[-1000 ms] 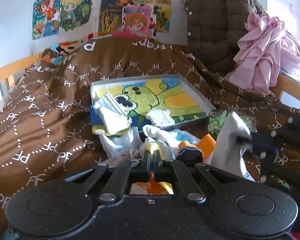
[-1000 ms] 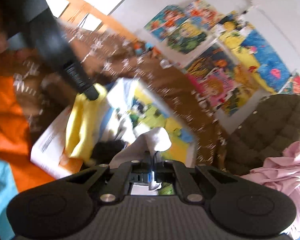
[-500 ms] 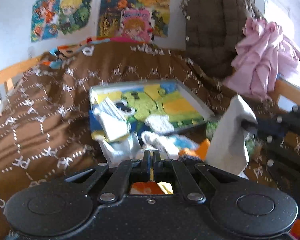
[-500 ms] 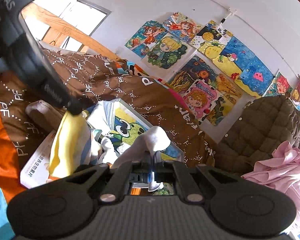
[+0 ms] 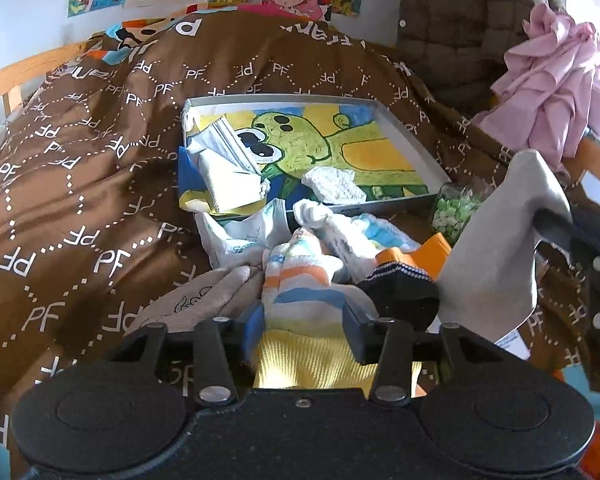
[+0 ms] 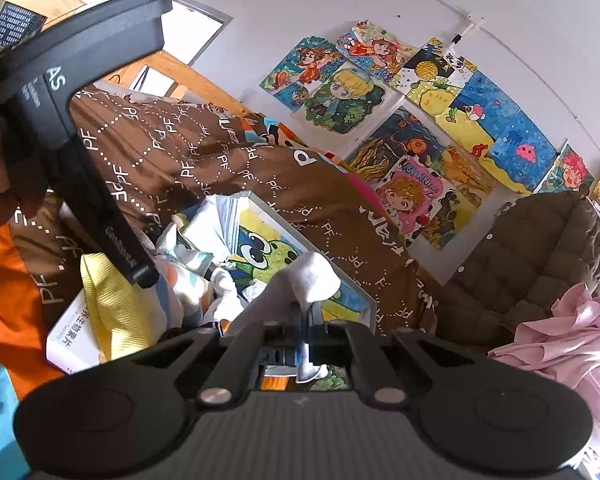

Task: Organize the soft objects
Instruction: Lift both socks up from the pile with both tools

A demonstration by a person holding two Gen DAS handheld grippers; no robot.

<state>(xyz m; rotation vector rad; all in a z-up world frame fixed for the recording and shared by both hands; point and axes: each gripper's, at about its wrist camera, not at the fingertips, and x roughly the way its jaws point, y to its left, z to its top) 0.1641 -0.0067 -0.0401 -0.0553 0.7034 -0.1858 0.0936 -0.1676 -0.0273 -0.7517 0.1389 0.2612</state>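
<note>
The left claw (image 5: 300, 320) has just been opening, jaws half apart around a yellow cloth (image 5: 312, 356). The right claw (image 6: 305, 320) pinches a grey sock (image 6: 300, 280).

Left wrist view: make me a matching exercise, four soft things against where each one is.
Things:
1. grey cloth
2. pink garment
3. white knitted piece
4. striped sock

Places:
A. inside the frog tray, near its front edge
B. just ahead of the left hand-held gripper, on the pile
C. hanging from the right hand-held gripper
D. draped at the far right beside the brown quilted jacket

Pairs: 1-C, 2-D, 3-A, 4-B
</note>
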